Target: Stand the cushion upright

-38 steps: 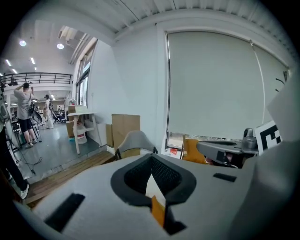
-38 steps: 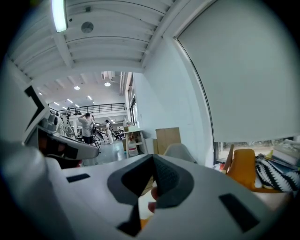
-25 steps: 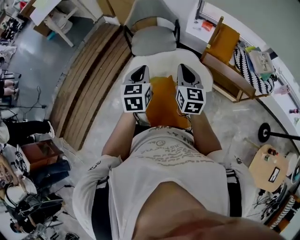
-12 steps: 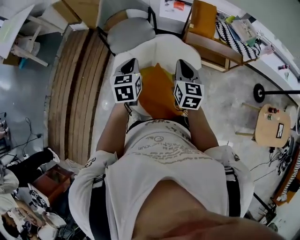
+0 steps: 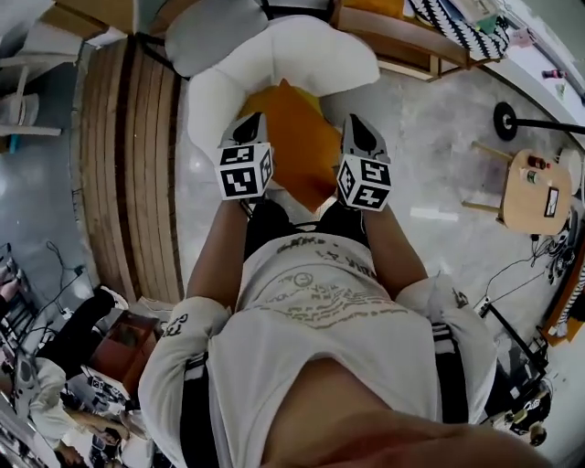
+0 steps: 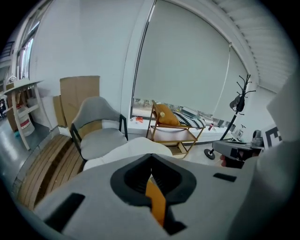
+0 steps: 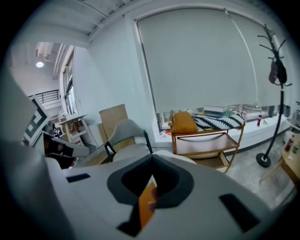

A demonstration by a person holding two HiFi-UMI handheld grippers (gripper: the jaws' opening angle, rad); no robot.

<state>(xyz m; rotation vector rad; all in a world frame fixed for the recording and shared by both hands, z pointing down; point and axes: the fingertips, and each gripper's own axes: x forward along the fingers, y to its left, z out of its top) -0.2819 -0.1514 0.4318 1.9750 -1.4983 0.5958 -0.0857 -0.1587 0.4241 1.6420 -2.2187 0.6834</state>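
Observation:
An orange cushion (image 5: 297,146) hangs between my two grippers, over the front of a white armchair (image 5: 274,59). My left gripper (image 5: 249,128) is shut on the cushion's left edge, and a strip of orange fabric (image 6: 156,201) shows between its jaws. My right gripper (image 5: 359,128) is shut on the right edge, where an orange sliver (image 7: 146,204) also sits between the jaws. Both grippers point forward and downward. The cushion's lower corner reaches toward the person's legs.
A grey chair (image 5: 206,27) stands behind the white one. A slatted wooden platform (image 5: 128,164) runs along the left. A wooden rack (image 7: 206,140) holding another orange cushion (image 7: 183,123) stands by the window, with a coat stand (image 7: 276,70) and a round side table (image 5: 535,187) on the right.
Both grippers have come down and back toward the person, carrying the cushion with them. The white chair now sits higher in the head view.

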